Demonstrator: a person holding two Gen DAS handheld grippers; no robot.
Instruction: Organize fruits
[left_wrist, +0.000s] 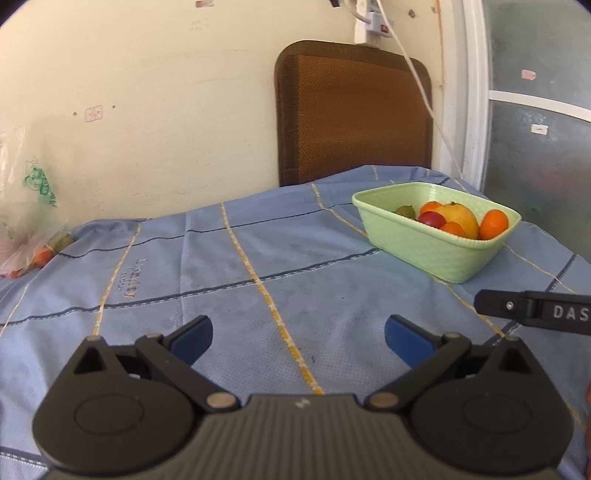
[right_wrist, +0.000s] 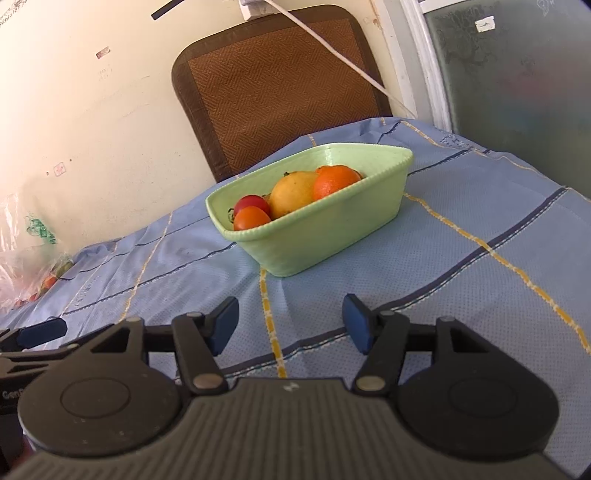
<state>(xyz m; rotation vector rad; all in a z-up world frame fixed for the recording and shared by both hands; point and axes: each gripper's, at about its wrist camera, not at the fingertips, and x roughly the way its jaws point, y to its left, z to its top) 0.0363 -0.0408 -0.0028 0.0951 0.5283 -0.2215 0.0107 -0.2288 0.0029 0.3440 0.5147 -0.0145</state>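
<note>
Both the left gripper (left_wrist: 298, 338) and the right gripper (right_wrist: 290, 323) stand wide with nothing between their blue pads. Beyond the right jaws sits a pale green, ribbed plastic basket (right_wrist: 325, 236) on woven blue cloth (right_wrist: 461, 258), holding smooth round fruits (right_wrist: 291, 192).

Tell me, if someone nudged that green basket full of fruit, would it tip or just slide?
Probably slide. The green basket looks wide and low, so tipping seems unlikely. Its walls look like thin plastic and may flex if squeezed. The blue cloth beneath could bunch up. The round fruit inside, like the orange, might roll about.
</note>
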